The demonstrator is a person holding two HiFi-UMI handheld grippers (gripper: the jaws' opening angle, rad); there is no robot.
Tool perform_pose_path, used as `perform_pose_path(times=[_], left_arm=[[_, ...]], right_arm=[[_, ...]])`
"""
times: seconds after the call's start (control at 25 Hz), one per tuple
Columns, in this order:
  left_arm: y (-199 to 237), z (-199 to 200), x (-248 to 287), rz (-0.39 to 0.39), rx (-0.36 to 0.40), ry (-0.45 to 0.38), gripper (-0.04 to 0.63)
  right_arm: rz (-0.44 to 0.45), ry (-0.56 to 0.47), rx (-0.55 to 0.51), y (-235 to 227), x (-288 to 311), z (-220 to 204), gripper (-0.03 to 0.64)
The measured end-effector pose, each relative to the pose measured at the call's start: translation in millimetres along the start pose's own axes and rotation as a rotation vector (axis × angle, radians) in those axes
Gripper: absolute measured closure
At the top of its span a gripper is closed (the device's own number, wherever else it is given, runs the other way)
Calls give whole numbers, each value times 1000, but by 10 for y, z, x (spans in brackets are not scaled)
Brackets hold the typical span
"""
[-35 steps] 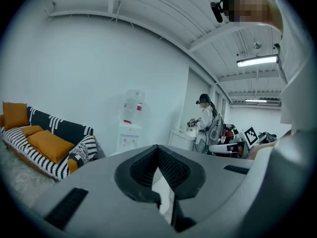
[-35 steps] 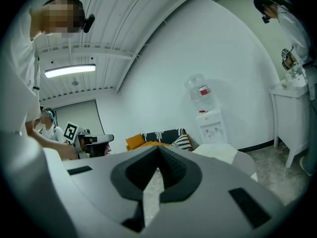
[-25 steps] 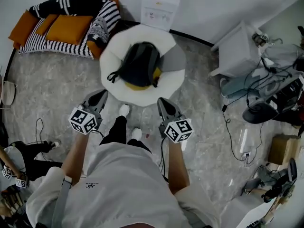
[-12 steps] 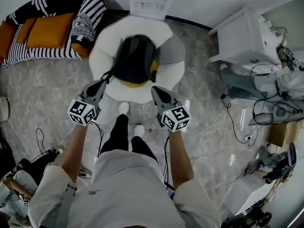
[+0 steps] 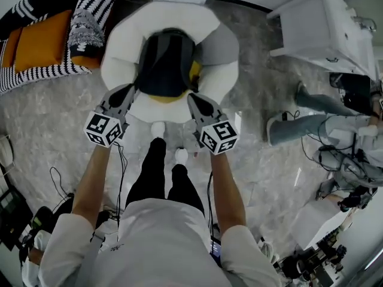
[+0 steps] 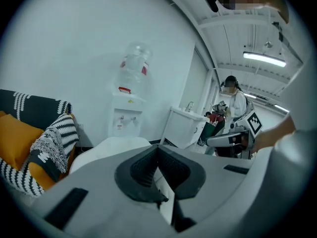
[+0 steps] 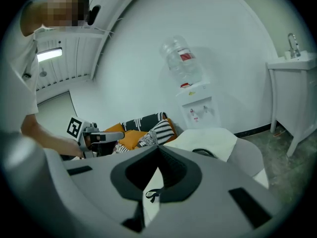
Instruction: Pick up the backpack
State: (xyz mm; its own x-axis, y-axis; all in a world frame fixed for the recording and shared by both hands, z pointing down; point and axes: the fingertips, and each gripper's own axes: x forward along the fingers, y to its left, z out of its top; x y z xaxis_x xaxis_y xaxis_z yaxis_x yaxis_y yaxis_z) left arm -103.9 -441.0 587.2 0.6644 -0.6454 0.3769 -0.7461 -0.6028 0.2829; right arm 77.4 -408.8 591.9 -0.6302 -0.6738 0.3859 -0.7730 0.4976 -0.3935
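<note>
Left tool (image 5: pixel 129 89), right tool (image 5: pixel 192 96) nearer backpack (image 5: pixel 166 64), closed

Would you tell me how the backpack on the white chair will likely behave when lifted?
Probably floppy: the backpack looks like soft fabric, slumped in the white chair. Its rounded bulge suggests contents, so perhaps some weight and sagging.

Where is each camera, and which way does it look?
Head view: on the person's head, looking steeply down at the backpack on the white chair; shows both arms, legs, the left gripper and right gripper.
Left gripper view: on the left gripper, looking along its shut jaws toward the water dispenser; the right gripper shows at its right.
Right gripper view: on the right gripper, looking along its shut jaws toward that water dispenser; the left gripper shows at its left.
Shared: both gripper views show the water dispenser and striped sofa.
</note>
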Motion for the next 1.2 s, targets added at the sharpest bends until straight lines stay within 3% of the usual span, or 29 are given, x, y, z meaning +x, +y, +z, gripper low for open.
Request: perform_pose_path(times=[0.4, 0.84, 1.2], left_arm=[[551, -675, 848, -28, -18, 68, 594], [1185, -1401, 1639, -18, -9, 152, 593], [1406, -1937, 2238, -45, 24, 219, 592]], right_arm=[[-98, 25, 83, -799, 690, -552, 612], [-156, 83, 95, -1498, 1470, -1179, 612], [-183, 139, 79, -2059, 1872, -1652, 612]])
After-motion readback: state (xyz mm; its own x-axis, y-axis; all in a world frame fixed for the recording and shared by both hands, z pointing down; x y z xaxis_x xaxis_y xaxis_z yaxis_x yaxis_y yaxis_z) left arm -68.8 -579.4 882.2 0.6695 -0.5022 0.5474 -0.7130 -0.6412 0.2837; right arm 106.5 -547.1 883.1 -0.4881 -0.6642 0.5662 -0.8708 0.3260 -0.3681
